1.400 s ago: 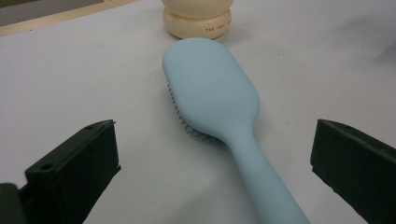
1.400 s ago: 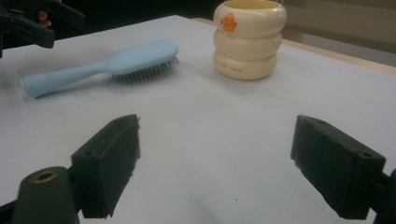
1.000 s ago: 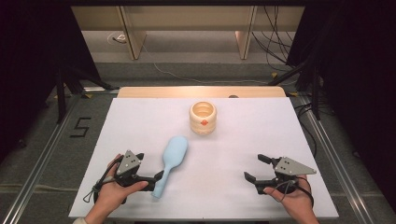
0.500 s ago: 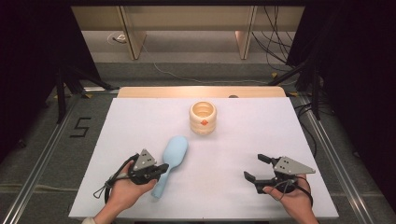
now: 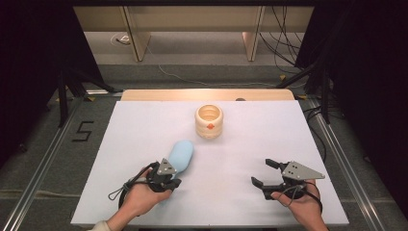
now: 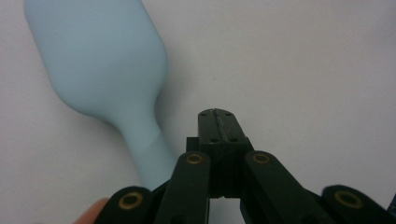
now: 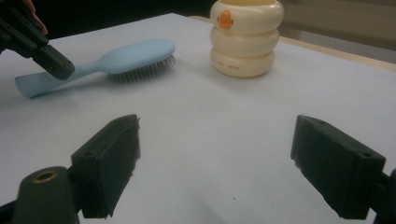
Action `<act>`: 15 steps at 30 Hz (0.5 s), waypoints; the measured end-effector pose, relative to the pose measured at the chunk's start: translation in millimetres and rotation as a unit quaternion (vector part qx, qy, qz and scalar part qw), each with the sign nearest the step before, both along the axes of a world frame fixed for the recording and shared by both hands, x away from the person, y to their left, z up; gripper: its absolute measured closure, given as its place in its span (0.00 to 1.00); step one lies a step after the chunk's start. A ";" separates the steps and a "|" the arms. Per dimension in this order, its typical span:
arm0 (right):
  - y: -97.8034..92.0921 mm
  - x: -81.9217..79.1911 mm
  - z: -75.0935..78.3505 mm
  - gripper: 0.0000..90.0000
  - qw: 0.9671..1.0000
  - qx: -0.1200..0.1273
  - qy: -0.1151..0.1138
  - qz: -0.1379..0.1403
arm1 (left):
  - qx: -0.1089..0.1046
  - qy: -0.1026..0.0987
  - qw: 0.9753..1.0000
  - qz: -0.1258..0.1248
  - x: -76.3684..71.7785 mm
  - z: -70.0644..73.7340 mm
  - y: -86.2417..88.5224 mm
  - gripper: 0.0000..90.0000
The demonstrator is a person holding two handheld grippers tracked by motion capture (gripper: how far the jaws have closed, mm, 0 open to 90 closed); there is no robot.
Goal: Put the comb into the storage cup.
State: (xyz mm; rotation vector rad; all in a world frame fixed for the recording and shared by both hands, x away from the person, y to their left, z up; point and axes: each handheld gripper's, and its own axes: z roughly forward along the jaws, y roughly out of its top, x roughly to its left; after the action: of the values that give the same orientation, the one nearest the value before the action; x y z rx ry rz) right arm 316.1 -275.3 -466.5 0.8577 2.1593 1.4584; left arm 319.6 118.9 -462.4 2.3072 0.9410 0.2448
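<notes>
Change since before: our left gripper (image 5: 169,182) has moved right along the near edge of the table (image 5: 144,125) and now lies over the handle of the hairbrush (image 5: 180,155); our right gripper (image 5: 263,173) has stayed in its place.
High view, hairbrush: it is light blue and lies left of the table's middle, its head toward the far edge, its handle toward the near edge under our left gripper.
High view, cream container (image 5: 209,121): it stands upright nearer the far edge, well apart from both grippers.
High view, right gripper: near the near right corner, jaws spread wide, nothing between them.
Left gripper view, left gripper (image 6: 217,122): we see the jaws pressed together with nothing between them, just beside the hairbrush (image 6: 100,65) handle, on its right in this view.
Right gripper view, right gripper (image 7: 215,163): jaws wide apart above bare table.
Right gripper view, hairbrush (image 7: 116,58): bristles down, with the left gripper (image 7: 55,64) tip at its handle; we cannot tell if they touch.
</notes>
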 end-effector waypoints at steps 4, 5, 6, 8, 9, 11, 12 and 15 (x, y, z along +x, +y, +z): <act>0.0 0.1 -0.2 0.18 1.000 0.000 0.001 0.000 | 0.018 0.015 1.000 -0.006 -1.0 -3.8 -2.8 1.00; 0.1 0.1 -0.3 0.18 1.000 0.000 0.001 0.000 | 0.021 0.018 1.000 -0.005 -0.9 -4.3 -2.9 1.00; 0.0 0.1 -0.3 0.18 1.000 0.000 0.001 0.000 | 0.021 0.018 1.000 -0.005 -0.9 -4.3 -2.9 1.00; 0.0 0.2 -0.3 0.18 1.000 0.000 0.001 0.000 | 0.029 0.022 0.999 -0.003 -0.6 -5.0 -2.6 1.00; 0.0 0.1 -0.2 0.18 1.000 0.000 0.001 0.001 | 0.033 0.026 0.999 -0.002 -0.2 -5.7 -2.1 1.00; 0.0 0.2 -0.3 0.18 1.000 -0.001 0.001 0.000 | 0.042 0.031 0.999 -0.001 0.1 -6.5 -1.3 1.00; 0.0 0.1 -0.2 0.18 1.000 0.000 0.002 -0.001 | 0.046 0.039 0.998 -0.001 0.8 -6.2 0.4 1.00; -0.1 0.2 -0.3 0.18 1.000 0.000 0.002 -0.001 | 0.049 0.048 0.998 0.000 1.0 -5.8 1.6 1.00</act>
State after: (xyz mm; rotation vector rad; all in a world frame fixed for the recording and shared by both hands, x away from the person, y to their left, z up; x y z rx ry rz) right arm 316.3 -275.4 -466.9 0.8620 2.1605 1.4569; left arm 320.6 120.5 -468.2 2.4271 0.9967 0.1866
